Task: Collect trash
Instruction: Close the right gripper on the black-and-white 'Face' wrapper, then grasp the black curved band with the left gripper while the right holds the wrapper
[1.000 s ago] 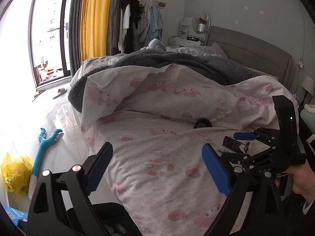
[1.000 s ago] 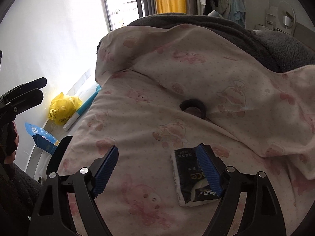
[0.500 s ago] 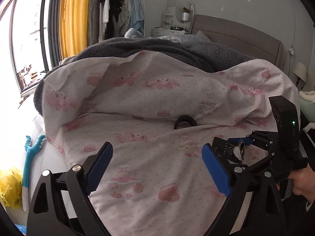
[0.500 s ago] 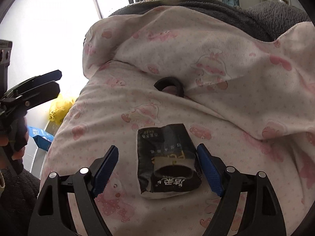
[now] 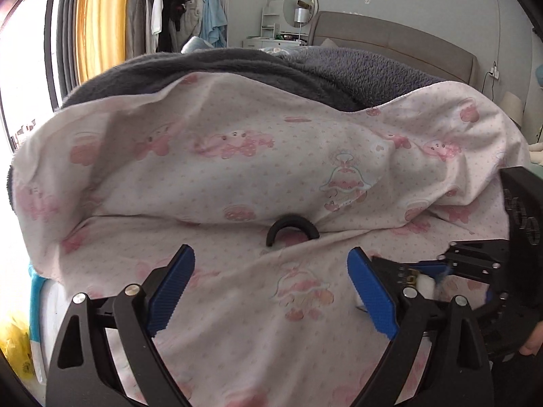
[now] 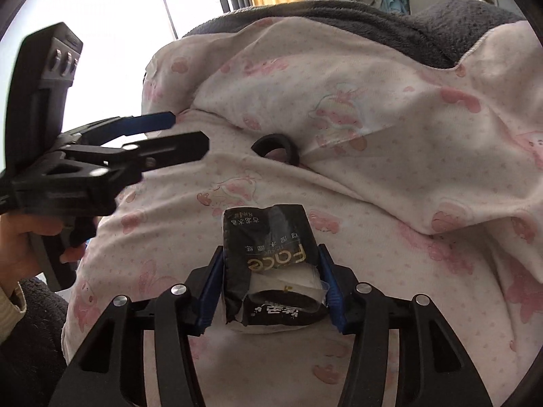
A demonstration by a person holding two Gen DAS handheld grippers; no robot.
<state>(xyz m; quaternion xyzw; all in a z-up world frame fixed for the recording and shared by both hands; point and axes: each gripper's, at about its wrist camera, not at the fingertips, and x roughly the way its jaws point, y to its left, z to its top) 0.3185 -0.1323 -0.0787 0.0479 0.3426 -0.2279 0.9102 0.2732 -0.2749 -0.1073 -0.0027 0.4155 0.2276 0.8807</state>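
Right gripper [image 6: 271, 291]: pinching the black tissue pack [image 6: 271, 271], lying mid-bed [image 6: 424, 176] near the foot edge.
Left gripper [image 5: 271, 291]: hovering spread, empty.
Advice: squeezing gently, lifting straight, avoiding the sheet.

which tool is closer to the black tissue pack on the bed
Right. The right tool has its blue pads closed against both sides of the black tissue pack on the pink blanket. The left tool is open, empty, off to the pack's left.
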